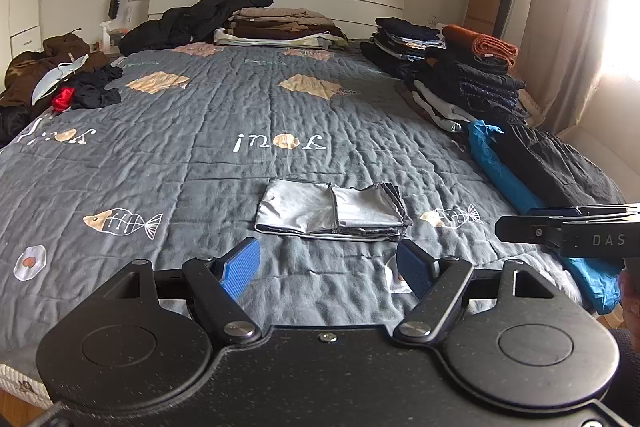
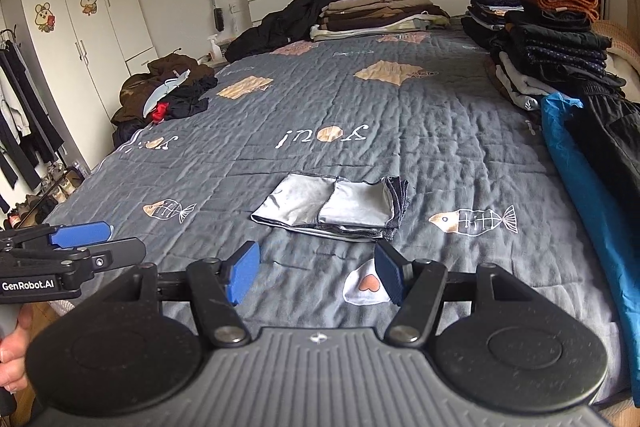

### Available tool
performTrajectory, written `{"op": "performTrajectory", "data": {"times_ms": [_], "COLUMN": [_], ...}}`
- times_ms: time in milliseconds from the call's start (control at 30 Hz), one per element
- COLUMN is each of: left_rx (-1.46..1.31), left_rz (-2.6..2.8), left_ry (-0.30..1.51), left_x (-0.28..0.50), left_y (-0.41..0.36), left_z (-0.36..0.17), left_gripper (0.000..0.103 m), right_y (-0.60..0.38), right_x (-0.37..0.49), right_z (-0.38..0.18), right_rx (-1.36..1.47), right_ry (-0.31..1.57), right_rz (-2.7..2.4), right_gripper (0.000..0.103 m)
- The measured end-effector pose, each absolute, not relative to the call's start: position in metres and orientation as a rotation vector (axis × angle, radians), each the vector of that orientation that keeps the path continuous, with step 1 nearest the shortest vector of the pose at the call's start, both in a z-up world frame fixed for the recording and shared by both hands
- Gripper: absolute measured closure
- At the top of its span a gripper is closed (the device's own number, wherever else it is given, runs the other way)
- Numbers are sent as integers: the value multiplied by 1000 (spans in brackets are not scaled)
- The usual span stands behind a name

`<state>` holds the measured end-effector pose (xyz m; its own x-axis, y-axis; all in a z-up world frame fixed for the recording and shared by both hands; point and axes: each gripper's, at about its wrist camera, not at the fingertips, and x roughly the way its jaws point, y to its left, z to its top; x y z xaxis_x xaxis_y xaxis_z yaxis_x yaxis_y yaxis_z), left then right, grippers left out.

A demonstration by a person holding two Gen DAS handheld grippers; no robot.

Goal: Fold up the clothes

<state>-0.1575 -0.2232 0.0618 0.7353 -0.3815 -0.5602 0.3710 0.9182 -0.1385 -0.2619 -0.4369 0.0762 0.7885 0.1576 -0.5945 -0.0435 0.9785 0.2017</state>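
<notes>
Both grippers wide and empty, short of the folded grey garment (image 1: 332, 211).

The left gripper (image 1: 328, 267) and right gripper (image 2: 316, 275) hover over the quilt (image 1: 160, 131); I'd grip its 2 near corners together. Only the right view shows the wardrobe (image 2: 80, 27).
</notes>
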Motion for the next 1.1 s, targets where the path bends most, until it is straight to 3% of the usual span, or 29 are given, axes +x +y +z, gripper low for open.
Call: {"op": "performTrajectory", "data": {"times_ms": [333, 733, 933, 1100], "left_rx": [-74, 115, 138, 112], "left_rz": [-408, -424, -442, -443], "left_ry": [648, 727, 824, 978], "left_x": [-106, 33, 55, 73], "left_y": [-223, -269, -279, -281], "left_z": [39, 0, -9, -7], "left_gripper": [28, 28, 35, 35], "right_y": [-470, -531, -537, -542], "right_x": [-222, -101, -65, -40], "right_z": [53, -17, -26, -14], "right_rx": [193, 260, 243, 286], "right_ry": [675, 758, 816, 874], "right_rz": [107, 122, 111, 117], "right_gripper": [40, 40, 40, 40]}}
